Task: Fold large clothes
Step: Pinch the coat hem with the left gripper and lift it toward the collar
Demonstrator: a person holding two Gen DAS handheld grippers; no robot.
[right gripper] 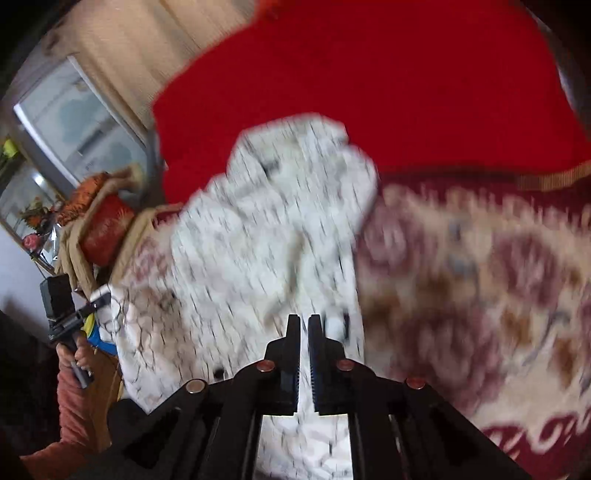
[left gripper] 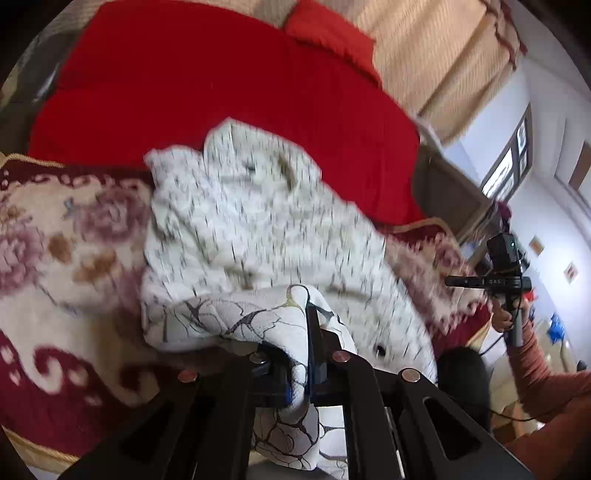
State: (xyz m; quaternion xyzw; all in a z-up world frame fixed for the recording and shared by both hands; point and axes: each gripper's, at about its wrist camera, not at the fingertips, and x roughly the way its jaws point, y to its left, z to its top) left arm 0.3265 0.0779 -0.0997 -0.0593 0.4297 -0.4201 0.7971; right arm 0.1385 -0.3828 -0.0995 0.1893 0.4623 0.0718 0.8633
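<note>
A large white garment with a thin black crackle print (left gripper: 258,221) lies crumpled on a floral blanket (left gripper: 55,240). My left gripper (left gripper: 308,325) is shut on a fold of the garment's near edge, which bunches over and between the fingers. The other gripper shows at the right of the left wrist view (left gripper: 498,280), held in a hand. In the right wrist view the garment (right gripper: 273,229) stretches away, blurred by motion. My right gripper (right gripper: 303,325) has its fingers nearly together just above the cloth, with a thin strip of white between them; a grip is not clear.
A red sheet (left gripper: 221,85) covers the bed beyond the blanket, with a red pillow (left gripper: 328,33) at the back. Beige curtains (left gripper: 443,55) and a window (right gripper: 74,118) stand behind. A red cushion (right gripper: 107,229) lies at the bed's left edge.
</note>
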